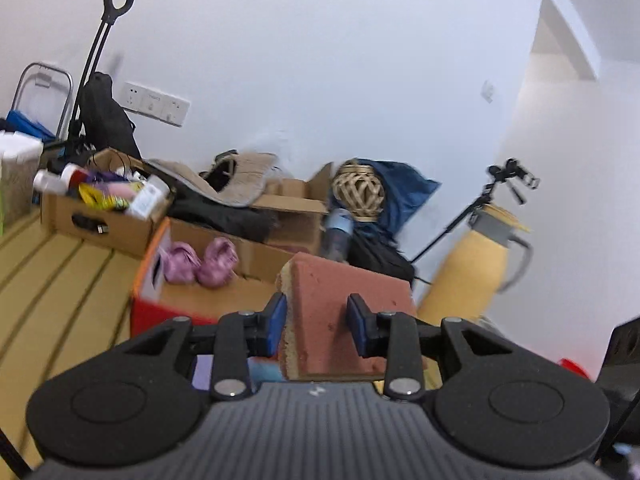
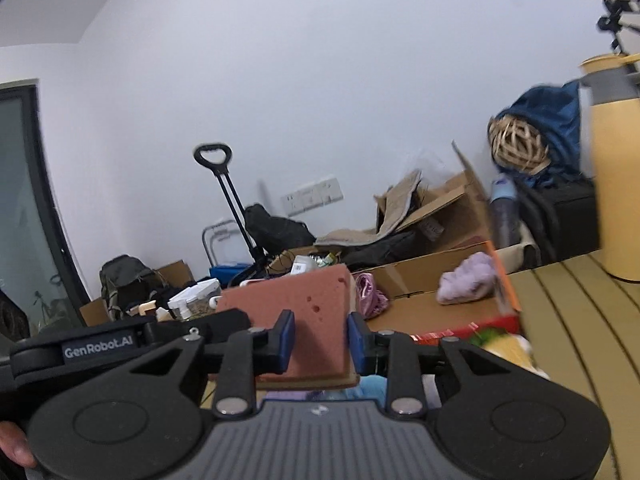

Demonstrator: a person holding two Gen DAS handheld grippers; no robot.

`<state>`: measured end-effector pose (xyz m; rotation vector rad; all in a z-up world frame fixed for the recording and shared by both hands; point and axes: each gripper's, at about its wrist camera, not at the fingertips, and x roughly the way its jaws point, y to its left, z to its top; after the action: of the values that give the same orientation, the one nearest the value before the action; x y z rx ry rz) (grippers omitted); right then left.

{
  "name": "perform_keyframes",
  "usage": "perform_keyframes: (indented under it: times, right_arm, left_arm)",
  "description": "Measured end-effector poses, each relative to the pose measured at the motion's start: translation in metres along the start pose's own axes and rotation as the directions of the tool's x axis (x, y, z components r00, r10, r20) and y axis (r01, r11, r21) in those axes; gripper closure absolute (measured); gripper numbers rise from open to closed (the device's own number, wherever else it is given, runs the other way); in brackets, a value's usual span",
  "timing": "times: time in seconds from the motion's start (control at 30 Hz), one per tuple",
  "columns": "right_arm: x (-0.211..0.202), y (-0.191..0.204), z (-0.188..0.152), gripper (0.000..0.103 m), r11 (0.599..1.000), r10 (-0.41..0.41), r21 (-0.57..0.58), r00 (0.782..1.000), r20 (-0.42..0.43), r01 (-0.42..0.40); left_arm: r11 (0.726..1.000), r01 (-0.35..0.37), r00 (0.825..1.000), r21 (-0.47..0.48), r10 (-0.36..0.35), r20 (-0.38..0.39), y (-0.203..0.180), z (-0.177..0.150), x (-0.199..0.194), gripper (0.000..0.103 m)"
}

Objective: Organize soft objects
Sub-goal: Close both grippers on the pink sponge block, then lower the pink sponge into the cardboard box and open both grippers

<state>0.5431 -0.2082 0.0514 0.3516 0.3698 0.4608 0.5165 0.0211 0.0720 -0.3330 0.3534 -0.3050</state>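
Note:
My left gripper [image 1: 318, 326] is shut on a red-brown sponge [image 1: 340, 300] with a yellow underside, held up in the air. My right gripper [image 2: 320, 338] is shut on another red-brown sponge [image 2: 304, 312], also held up. Beyond them stands an open cardboard box with an orange-red rim [image 1: 150, 268]. In it lie pink satin soft objects [image 1: 200, 264]. In the right wrist view the box [image 2: 506, 280] also holds a lilac fluffy object [image 2: 466, 278] and a pink satin one [image 2: 370, 298]. The left gripper's body [image 2: 120, 340] shows at the left of the right wrist view.
Yellow striped table surface [image 1: 52, 276]. A cardboard box of bottles and packets [image 1: 104, 208] stands behind. A yellow thermos jug [image 1: 476, 264] stands at right, and a wicker ball [image 1: 360, 192] on blue cloth. A trolley handle [image 1: 100, 40] and a tripod [image 1: 480, 208] stand by the wall.

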Motion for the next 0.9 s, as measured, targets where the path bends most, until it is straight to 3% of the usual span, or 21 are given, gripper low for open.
perform_keyframes:
  times: [0.2, 0.3, 0.4, 0.5, 0.67, 0.77, 0.83, 0.9]
  right_arm:
    - [0.123, -0.023, 0.026, 0.076, 0.987, -0.021, 0.152, 0.984, -0.177, 0.048]
    - [0.170, -0.024, 0.028, 0.076, 0.983, -0.037, 0.167, 0.975, -0.220, 0.075]
    - [0.205, -0.023, 0.020, 0.076, 0.982, -0.069, 0.150, 0.952, -0.299, 0.118]
    - [0.225, -0.029, 0.007, 0.075, 0.977, -0.057, 0.171, 0.928, -0.368, 0.128]
    - [0.237, -0.028, -0.005, 0.072, 0.979, -0.061, 0.152, 0.913, -0.404, 0.132]
    - [0.227, -0.026, -0.002, 0.063, 0.979, -0.083, 0.143, 0.921, -0.382, 0.147]
    - [0.212, -0.027, 0.004, 0.060, 0.981, -0.096, 0.125, 0.927, -0.362, 0.150]
    - [0.192, -0.026, 0.014, 0.060, 0.984, -0.102, 0.107, 0.940, -0.327, 0.144]
  left_arm:
    - [0.991, -0.079, 0.991, -0.105, 0.067, -0.116, 0.065, 0.029, 0.089, 0.070]
    - [0.985, -0.135, 0.983, -0.109, 0.120, -0.137, 0.090, 0.035, 0.119, 0.070]
    - [0.981, -0.187, 0.970, -0.059, 0.175, -0.170, 0.107, 0.022, 0.138, 0.070]
    - [0.973, -0.230, 0.953, 0.020, 0.229, -0.199, 0.113, 0.010, 0.145, 0.065]
    - [0.979, -0.201, 0.959, 0.024, 0.201, -0.202, 0.118, 0.006, 0.138, 0.057]
    - [0.982, -0.189, 0.962, 0.017, 0.188, -0.199, 0.119, 0.005, 0.135, 0.051]
    - [0.981, -0.193, 0.961, 0.034, 0.196, -0.193, 0.113, 0.005, 0.132, 0.040]
    - [0.977, -0.202, 0.961, 0.067, 0.211, -0.177, 0.104, 0.005, 0.123, 0.036]
